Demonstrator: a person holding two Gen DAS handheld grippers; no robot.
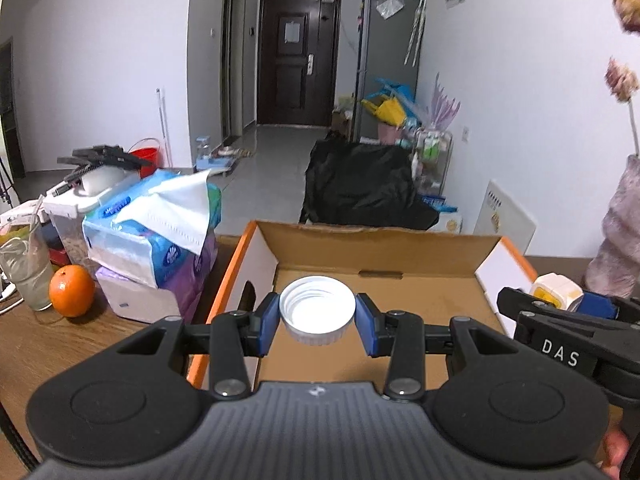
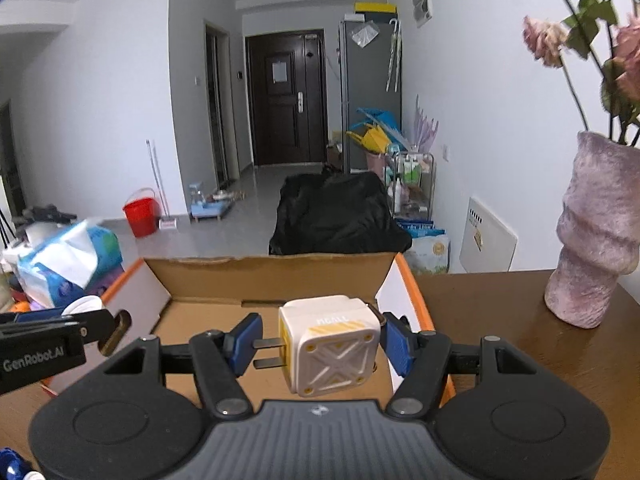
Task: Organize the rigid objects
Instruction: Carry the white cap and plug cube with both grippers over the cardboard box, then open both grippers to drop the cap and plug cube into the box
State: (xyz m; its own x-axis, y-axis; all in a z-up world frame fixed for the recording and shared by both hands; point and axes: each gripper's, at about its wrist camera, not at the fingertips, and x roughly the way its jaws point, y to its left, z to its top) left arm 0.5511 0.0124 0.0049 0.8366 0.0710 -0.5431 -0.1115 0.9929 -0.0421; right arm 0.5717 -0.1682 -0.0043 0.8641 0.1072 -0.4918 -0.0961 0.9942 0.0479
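My left gripper (image 1: 317,320) is shut on a white plastic screw lid (image 1: 317,310), open side up, held above the open cardboard box (image 1: 372,248). My right gripper (image 2: 320,346) is shut on a white and yellow plug adapter (image 2: 330,344), its two metal prongs pointing left against the left pad, also above the box (image 2: 272,276). The right gripper and adapter (image 1: 556,290) show at the right edge of the left wrist view. The left gripper shows at the left of the right wrist view, with the lid (image 2: 84,305) peeking over it.
The box sits on a brown wooden table (image 1: 60,344). Left of it lie stacked tissue packs (image 1: 160,232), an orange (image 1: 72,290) and a glass (image 1: 26,268). A pink fuzzy vase (image 2: 596,232) with wilted roses stands at the right.
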